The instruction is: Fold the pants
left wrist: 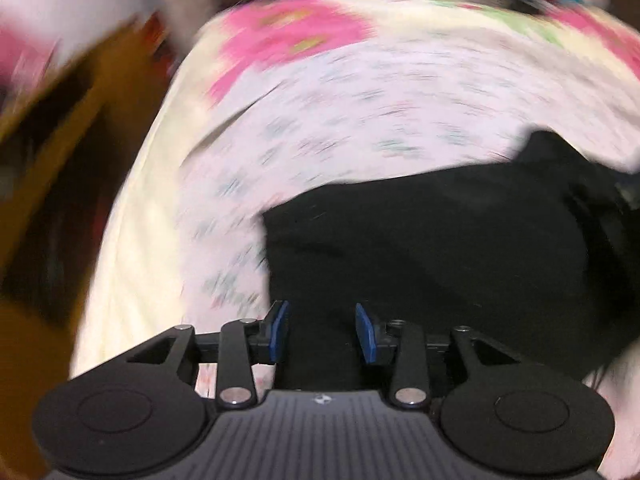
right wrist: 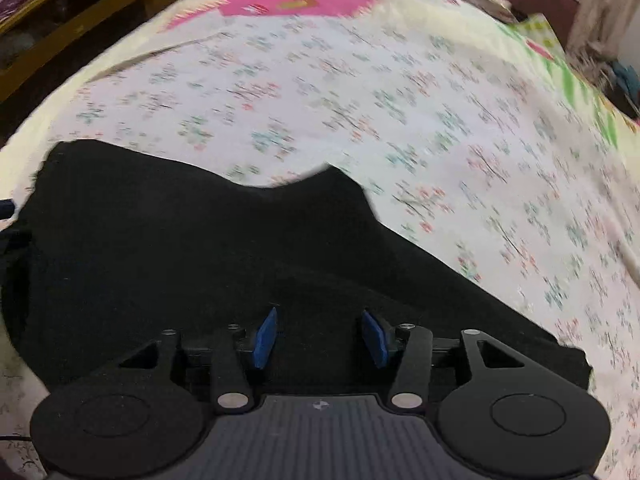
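Observation:
The black pants (left wrist: 440, 248) lie bunched on a flowered bedsheet (left wrist: 360, 112). In the left wrist view they fill the lower right. My left gripper (left wrist: 322, 330) is open just above the pants' near left edge, with nothing between its blue pads (left wrist: 280, 330). In the right wrist view the pants (right wrist: 192, 248) spread across the lower left over the bedsheet (right wrist: 440, 120). My right gripper (right wrist: 320, 336) is open over the dark cloth, its blue pads (right wrist: 266, 338) apart and empty. Both views are motion-blurred.
The bed's pink and green patterned cover (left wrist: 288, 36) lies beyond the sheet. A wooden shelf unit (left wrist: 52, 184) stands left of the bed; it also shows in the right wrist view (right wrist: 72, 16). Cluttered things (right wrist: 616, 76) sit at the far right.

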Demonstrator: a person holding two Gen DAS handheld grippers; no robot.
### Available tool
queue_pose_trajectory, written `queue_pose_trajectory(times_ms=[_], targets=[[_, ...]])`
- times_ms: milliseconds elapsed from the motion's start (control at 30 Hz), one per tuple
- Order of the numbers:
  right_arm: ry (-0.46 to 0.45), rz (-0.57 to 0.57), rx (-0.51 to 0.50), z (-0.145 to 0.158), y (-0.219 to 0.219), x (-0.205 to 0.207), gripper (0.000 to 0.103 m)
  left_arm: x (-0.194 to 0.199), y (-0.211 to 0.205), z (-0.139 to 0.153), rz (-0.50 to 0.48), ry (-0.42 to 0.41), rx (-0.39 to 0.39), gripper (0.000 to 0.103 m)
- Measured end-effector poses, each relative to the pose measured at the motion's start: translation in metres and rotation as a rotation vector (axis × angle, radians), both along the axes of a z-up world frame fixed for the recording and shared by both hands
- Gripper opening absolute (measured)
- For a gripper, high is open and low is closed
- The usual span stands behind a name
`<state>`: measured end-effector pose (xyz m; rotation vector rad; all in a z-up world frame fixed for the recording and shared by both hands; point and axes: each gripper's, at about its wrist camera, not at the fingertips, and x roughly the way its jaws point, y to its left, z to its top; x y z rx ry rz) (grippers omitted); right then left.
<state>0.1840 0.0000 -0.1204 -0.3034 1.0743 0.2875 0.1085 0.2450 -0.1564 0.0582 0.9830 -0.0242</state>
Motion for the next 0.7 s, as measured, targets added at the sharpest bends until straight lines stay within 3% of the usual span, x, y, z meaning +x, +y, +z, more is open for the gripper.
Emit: queue_pose_trajectory(times_ms=[100,300,433,600,700], targets=[[0.005,0.041,0.040,0.004,0.021,-0.002,0.030,0.006,0.015,-0.014,0.090,0.030,-0.068,0.046],[0.027,0.076,0.053,0.003,0.039,0.002,0.030,0.029,0.027,-0.041,0.084,0.070,-0.157,0.058],[0.059,0.064,0.064,-0.003,0.044,0.005,0.030,0.040,0.028,-0.049,0.057,0.086,-0.190,0.059],[0.067,0.071,0.071,-0.006,0.050,0.006,0.030,0.030,0.021,-0.039,0.005,0.062,-0.186,0.036],[0.078,0.081,0.079,-0.007,0.054,0.010,0.030,0.030,0.026,-0.037,0.018,0.054,-0.230,0.030]])
